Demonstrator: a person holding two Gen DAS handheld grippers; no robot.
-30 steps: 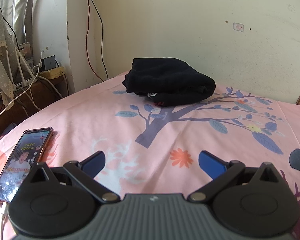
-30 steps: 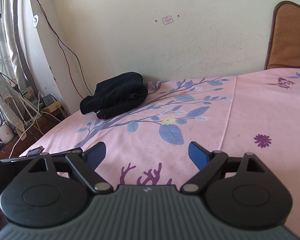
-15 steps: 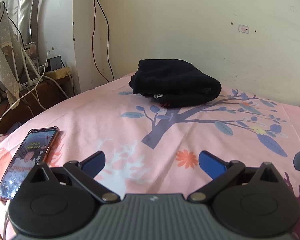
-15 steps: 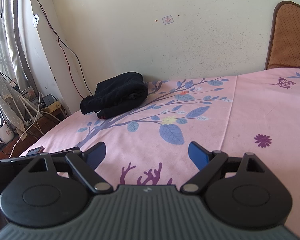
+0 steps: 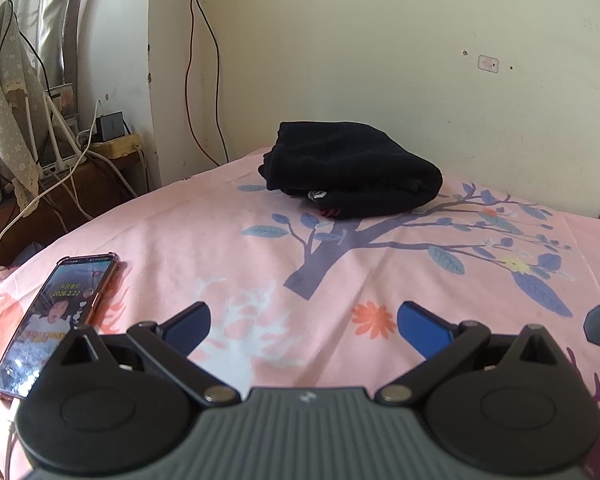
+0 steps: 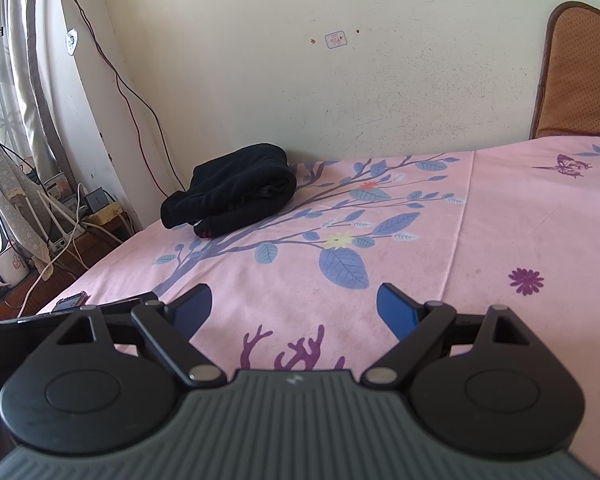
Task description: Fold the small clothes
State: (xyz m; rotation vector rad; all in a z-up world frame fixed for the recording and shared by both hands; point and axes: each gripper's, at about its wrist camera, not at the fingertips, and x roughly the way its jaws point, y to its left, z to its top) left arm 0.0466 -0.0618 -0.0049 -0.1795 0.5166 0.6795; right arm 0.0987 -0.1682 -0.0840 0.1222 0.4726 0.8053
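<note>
A folded black garment (image 5: 352, 176) lies at the bed's (image 5: 260, 240) far edge, against the wall (image 5: 380, 60). Both the left hand-held gripper (image 5: 303, 320) and the right hand-held gripper (image 6: 294, 306) hover wide and empty over the near part, well apart from it, with bare sheet between. A phone (image 5: 56, 320) lies at the left edge, screen lit. Cables (image 5: 72, 172) clutter the stand beyond that edge.

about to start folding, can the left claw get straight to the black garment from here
Probably yes. The left claw is open and empty, and only bare pink sheet lies between it and the black garment. The phone sits off to the side.
</note>
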